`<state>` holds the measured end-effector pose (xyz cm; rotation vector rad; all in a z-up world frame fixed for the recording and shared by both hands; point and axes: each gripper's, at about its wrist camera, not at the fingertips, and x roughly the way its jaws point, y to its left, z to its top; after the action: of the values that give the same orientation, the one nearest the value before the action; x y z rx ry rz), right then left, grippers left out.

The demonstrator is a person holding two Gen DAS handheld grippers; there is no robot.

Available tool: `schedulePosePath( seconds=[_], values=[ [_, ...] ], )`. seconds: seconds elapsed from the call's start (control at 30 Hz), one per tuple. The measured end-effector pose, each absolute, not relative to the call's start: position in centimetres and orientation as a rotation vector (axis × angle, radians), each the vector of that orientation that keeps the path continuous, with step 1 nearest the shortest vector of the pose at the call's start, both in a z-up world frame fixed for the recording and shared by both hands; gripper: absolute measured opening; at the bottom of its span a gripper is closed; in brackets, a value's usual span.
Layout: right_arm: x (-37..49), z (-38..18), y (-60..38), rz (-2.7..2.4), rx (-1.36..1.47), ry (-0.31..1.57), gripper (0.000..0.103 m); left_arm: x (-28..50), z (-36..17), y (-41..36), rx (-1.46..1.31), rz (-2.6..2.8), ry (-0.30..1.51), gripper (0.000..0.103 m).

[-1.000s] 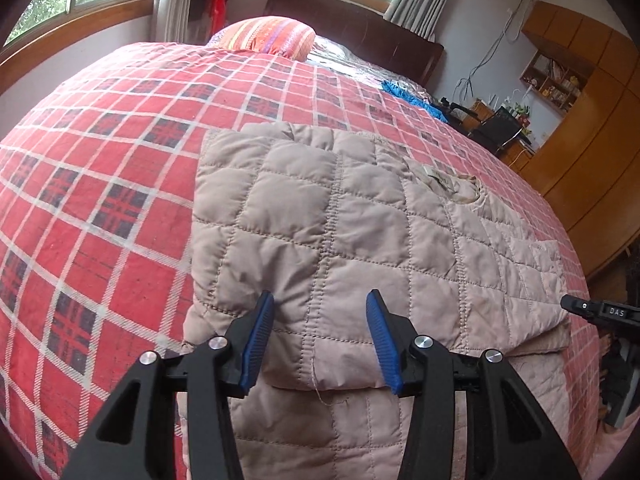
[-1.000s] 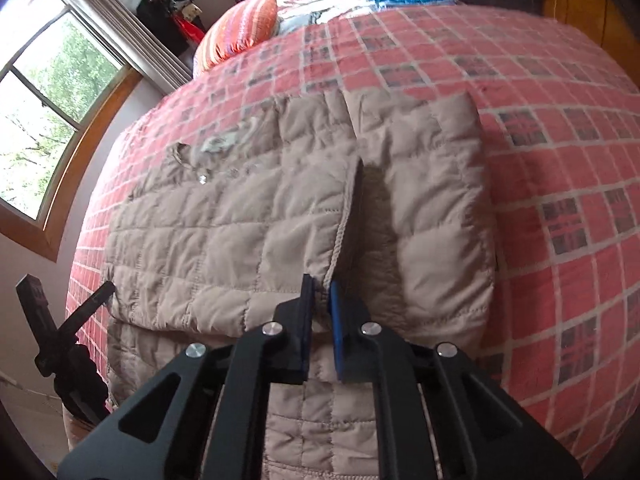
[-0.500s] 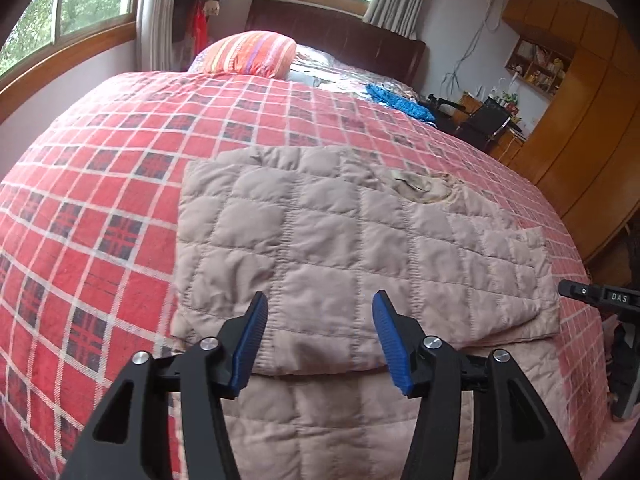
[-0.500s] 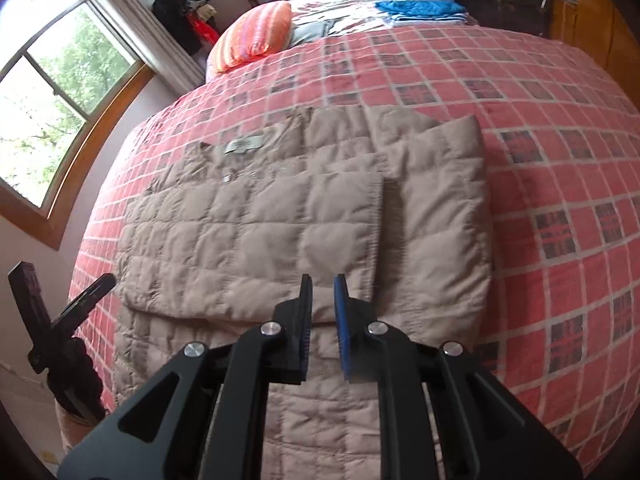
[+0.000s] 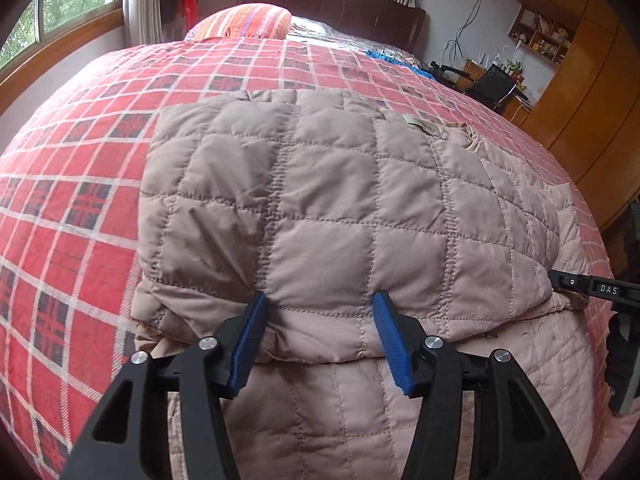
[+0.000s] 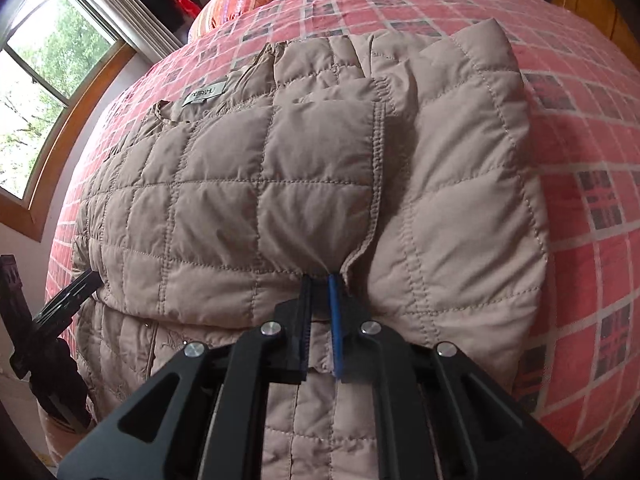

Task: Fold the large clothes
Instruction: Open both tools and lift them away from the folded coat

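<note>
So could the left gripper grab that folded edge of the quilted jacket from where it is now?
Probably yes. The left gripper is open, its blue fingers straddling the folded edge of the quilted jacket, and nothing lies between them.

Folded beige quilted jacket [image 5: 344, 208] on bed

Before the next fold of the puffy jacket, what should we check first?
1. Left hand-held gripper open around the folded edge: ok.
2. Right hand-held gripper gripping fabric: cannot tell; nearly closed at the sleeve edge.
3. Jacket lying flat on the plaid bedspread: ok.
4. Sleeves folded in over the body: ok.
5. Hem on the bed: not ok, it hangs over the near edge.
</note>
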<state>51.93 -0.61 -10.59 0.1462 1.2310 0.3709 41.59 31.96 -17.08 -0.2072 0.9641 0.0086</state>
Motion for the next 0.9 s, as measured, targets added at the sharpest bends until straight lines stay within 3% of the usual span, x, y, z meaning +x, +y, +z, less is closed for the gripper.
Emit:
schedulePosePath(
  seconds=[0.13, 0.17, 0.23, 0.4, 0.5, 0.9],
  values=[
    [51.3, -9.5, -0.8, 0.383, 0.148, 1.217, 0.012, 41.1, -16.4, 31.9, -0.201, 0.012, 0.968, 0.057],
    [50.3, -8.8, -1.3, 0.398, 0.147, 1.204, 0.016, 40.6, -15.9, 32.0, -0.205, 0.013, 0.969, 0.057],
    [48.1, -7.0, -1.9, 0.443, 0.135, 1.155, 0.036, 39.0, -14.5, 32.3, -0.207, -0.001, 0.958, 0.062],
    [41.3, -3.6, -4.8, 0.543, 0.09, 1.069, 0.043, 32.3, -11.2, 34.0, -0.172, -0.044, 0.909, 0.076],
    [37.3, -3.1, -7.0, 0.556, 0.063, 1.046, 0.054, 27.7, -10.9, 35.7, -0.164, -0.026, 0.908, 0.078],
    [24.6, -7.3, -14.5, 0.455, 0.084, 1.099, 0.062, 14.1, -15.8, 40.3, -0.269, 0.058, 1.009, 0.08]
  ],
)
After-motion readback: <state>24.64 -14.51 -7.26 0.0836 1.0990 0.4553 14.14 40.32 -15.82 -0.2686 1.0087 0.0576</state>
